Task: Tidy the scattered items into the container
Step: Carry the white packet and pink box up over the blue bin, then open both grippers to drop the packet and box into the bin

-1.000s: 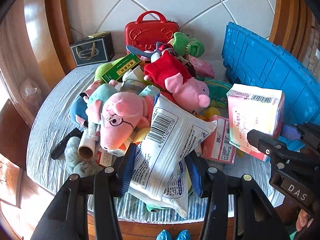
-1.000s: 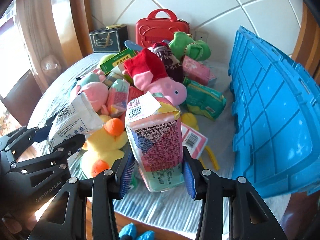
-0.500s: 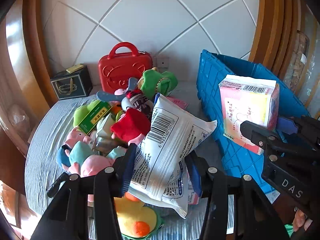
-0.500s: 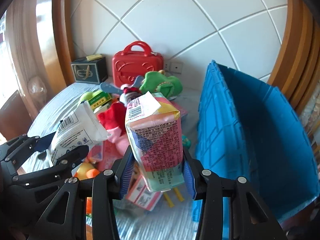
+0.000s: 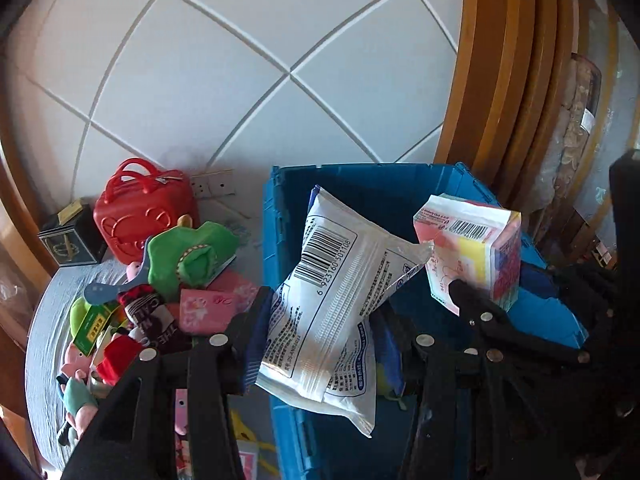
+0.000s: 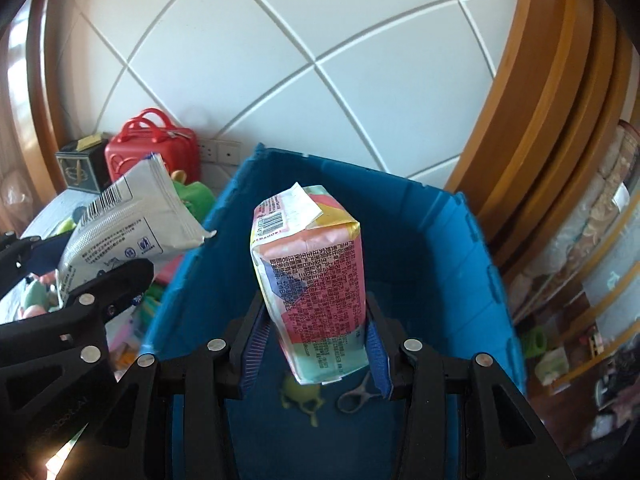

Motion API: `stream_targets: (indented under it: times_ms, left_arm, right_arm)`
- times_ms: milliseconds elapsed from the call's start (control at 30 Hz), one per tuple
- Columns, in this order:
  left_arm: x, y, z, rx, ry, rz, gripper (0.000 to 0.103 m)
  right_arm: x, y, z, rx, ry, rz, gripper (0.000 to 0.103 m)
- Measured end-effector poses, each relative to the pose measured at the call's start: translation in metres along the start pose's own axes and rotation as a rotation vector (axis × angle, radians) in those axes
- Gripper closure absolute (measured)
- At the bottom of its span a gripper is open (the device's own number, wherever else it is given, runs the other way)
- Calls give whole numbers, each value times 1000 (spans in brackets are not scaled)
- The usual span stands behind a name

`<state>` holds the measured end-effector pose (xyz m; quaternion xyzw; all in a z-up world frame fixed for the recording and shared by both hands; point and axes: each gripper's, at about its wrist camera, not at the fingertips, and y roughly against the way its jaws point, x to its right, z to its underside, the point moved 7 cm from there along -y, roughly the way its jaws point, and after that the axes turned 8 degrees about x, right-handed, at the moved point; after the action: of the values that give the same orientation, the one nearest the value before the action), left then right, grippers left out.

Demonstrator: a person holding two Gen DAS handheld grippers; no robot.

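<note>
Two hand-held grippers hang over the open blue crate [image 6: 460, 248]. The left gripper [image 5: 316, 344] clamps a white barcoded pouch [image 5: 340, 288] between its blue pads above the crate's near wall. The right gripper [image 6: 316, 352] grasps an upright pink-and-yellow pack [image 6: 316, 280] over the crate's interior, where a yellow toy [image 6: 300, 396] and a grey clip [image 6: 358, 394] lie. Plush toys [image 5: 188, 260] and a red case [image 5: 144, 212] crowd the table [image 5: 44, 320] beside it.
</note>
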<state>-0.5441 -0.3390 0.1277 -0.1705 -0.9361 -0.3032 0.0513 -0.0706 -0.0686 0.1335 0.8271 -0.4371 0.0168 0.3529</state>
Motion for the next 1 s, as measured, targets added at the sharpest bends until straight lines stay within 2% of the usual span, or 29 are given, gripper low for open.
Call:
stream_targets:
  times_ms: [200, 333, 500, 700, 867, 1000]
  left_arm:
    - [63, -70, -12, -137, -19, 36, 55]
    - [85, -114, 0, -218, -67, 25, 55]
    - [91, -163, 34, -367, -71, 19, 55]
    - [87, -192, 73, -492, -114, -8, 55]
    - [83, -207, 104, -583, -123, -21, 55]
    - [86, -209, 115, -618, -138, -25, 54]
  right_arm:
    - [71, -68, 16, -100, -47, -23, 60]
    - [93, -107, 34, -177, -72, -36, 60]
    - [102, -149, 65, -302, -69, -63, 60]
    - [99, -189, 101, -435, -27, -81, 60]
    - [95, -207, 127, -503, -4, -98, 60]
    - [92, -210, 136, -521, 29, -100, 60]
